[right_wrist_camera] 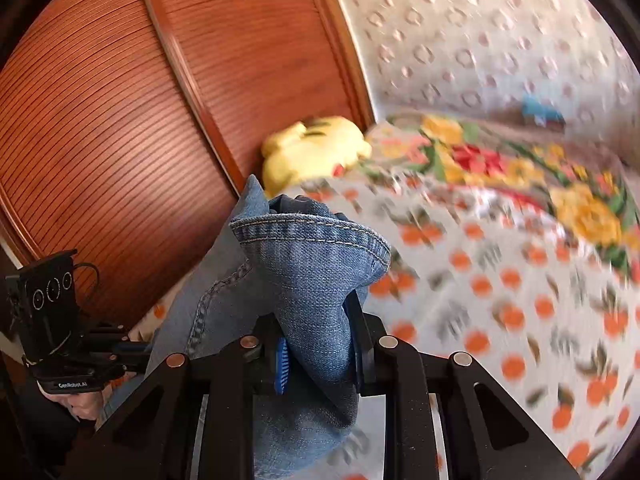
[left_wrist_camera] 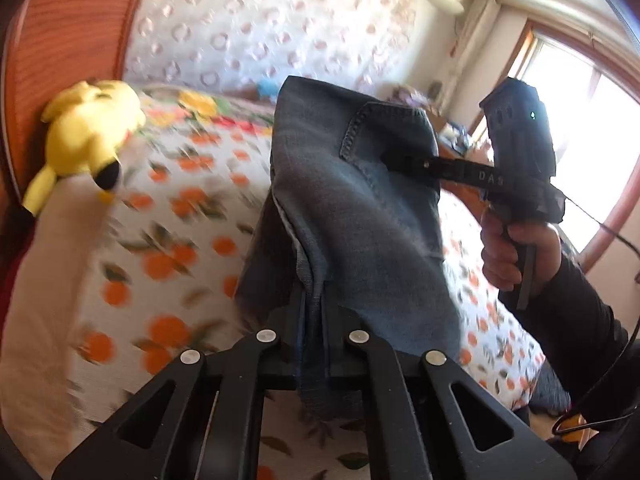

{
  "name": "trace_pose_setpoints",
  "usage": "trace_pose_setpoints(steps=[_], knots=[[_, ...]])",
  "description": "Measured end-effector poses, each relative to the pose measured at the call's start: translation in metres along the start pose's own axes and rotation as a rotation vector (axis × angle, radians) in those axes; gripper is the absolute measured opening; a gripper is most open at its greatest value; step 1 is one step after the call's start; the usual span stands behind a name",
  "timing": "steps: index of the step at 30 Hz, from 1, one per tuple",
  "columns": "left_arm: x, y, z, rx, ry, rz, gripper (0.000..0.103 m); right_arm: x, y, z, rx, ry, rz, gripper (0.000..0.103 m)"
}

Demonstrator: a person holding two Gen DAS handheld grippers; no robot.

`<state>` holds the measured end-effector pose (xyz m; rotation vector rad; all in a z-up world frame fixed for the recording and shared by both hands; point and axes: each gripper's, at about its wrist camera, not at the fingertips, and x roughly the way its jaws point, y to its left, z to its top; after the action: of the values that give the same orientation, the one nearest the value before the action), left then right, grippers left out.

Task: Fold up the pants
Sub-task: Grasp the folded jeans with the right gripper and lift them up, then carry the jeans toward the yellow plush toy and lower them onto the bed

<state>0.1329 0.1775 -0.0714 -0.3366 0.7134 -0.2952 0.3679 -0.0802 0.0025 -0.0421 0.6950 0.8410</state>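
Above the orange-print bed (left_wrist_camera: 168, 264), the jeans (left_wrist_camera: 360, 216) hang lifted and bunched, not yet visibly folded flat, with the left tool (left_wrist_camera: 314, 320) clamped on one edge and the right tool (right_wrist_camera: 316, 344) on a hem.

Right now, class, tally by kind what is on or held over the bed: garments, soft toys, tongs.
Jeans: 1
Yellow soft toys: 1
Tongs: 2, left tongs and right tongs, both clamped on the jeans
Total: 4
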Motion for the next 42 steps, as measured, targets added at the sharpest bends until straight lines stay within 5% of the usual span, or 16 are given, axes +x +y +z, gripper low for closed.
trace_pose_setpoints(steps=[21, 25, 34, 37, 39, 42], knots=[[-0.119, 0.079, 0.062, -0.080, -0.245, 0.175, 0.007, 0.072, 0.114, 0.132, -0.209, -0.088, 0.211, 0.022], [-0.109, 0.086, 0.074, -0.062, -0.210, 0.203, 0.007, 0.084, 0.082, 0.125, -0.127, -0.092, 0.242, 0.022], [0.026, 0.121, 0.078, -0.067, 0.036, 0.229, 0.007, 0.168, -0.051, 0.069, 0.057, 0.088, 0.067, 0.024], [0.036, 0.126, 0.082, -0.064, 0.057, 0.243, 0.008, 0.179, -0.069, 0.067, 0.083, 0.114, 0.051, 0.032], [0.039, 0.130, 0.083, -0.065, 0.074, 0.263, 0.010, 0.185, -0.075, 0.068, 0.095, 0.126, 0.030, 0.046], [0.030, 0.131, 0.087, -0.077, 0.065, 0.277, 0.011, 0.190, -0.075, 0.077, 0.111, 0.135, 0.011, 0.051]])
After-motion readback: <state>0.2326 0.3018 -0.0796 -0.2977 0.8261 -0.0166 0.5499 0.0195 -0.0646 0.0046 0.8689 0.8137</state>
